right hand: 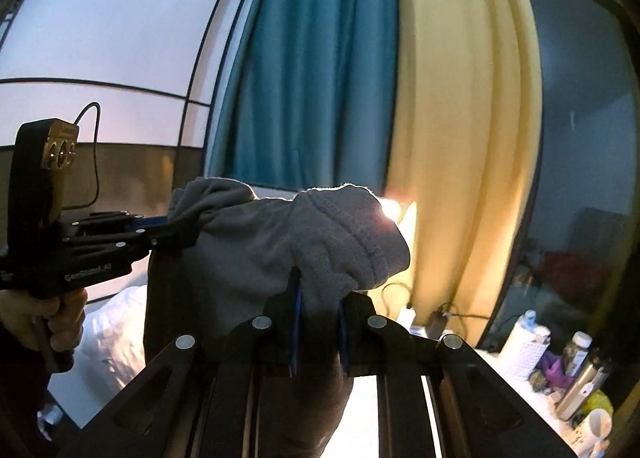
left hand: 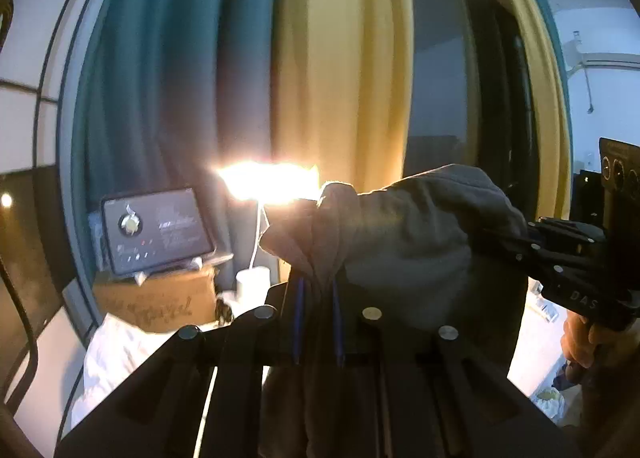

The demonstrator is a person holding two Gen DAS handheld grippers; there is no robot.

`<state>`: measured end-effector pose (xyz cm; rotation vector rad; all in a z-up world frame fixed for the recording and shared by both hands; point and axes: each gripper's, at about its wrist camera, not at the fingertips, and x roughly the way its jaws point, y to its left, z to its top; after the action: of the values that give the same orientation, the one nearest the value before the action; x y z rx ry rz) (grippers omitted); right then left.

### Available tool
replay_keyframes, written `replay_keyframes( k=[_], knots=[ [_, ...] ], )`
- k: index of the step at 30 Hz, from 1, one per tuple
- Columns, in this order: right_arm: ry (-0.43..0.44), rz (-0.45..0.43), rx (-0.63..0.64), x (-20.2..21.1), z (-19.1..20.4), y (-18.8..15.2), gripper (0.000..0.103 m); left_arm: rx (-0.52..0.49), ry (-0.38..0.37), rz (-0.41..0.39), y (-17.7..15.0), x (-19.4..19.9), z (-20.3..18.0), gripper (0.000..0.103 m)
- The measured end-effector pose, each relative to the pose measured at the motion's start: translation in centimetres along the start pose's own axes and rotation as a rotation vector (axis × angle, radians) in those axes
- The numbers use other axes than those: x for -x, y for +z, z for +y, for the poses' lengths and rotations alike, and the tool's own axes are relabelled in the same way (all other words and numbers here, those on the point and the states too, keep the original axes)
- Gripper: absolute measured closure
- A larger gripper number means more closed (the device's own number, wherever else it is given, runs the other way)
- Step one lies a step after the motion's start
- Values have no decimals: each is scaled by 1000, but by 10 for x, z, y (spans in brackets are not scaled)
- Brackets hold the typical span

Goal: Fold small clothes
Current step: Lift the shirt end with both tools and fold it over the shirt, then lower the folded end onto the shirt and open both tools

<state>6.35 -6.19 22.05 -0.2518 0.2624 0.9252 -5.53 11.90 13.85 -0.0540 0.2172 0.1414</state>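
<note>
The matte black plastic left gripper [left hand: 318, 290] had ribbed linkage arms studded with round silver screw heads and thin blue pads on its fingers [left hand: 298, 314]. The matching black right gripper [right hand: 318, 294] carried the same silver screws and blue pads. Seen from the right wrist, the left unit bore white lettering, a brass-coloured three-lens block and a thin black cable; bare skin gripped its handle.

Teal curtain [left hand: 160, 70] upper left, yellow curtain [left hand: 340, 70] right beside it. Lower left there's a tablet [left hand: 156, 230] propped on a cardboard box [left hand: 160, 302]. Bottles [right hand: 576, 350] cluttered lower right.
</note>
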Motion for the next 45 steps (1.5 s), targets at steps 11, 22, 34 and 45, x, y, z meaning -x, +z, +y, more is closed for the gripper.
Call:
replay_keyframes(
  k=[11,22,34,45],
  knots=[
    [46,164,-60,-70,-2,-47,89,52,24,159,-42,-50,26,93],
    [52,295,-107,-158,-23,-84,89,94,38,293,-71,-124,53,93],
    [79,378,-176,-247,-54,-108,91,126,56,386,-81,-191,79,93],
    [128,546,-228,-327,-60,-173,91,179,90,581,-142,-249,106,93]
  ],
)
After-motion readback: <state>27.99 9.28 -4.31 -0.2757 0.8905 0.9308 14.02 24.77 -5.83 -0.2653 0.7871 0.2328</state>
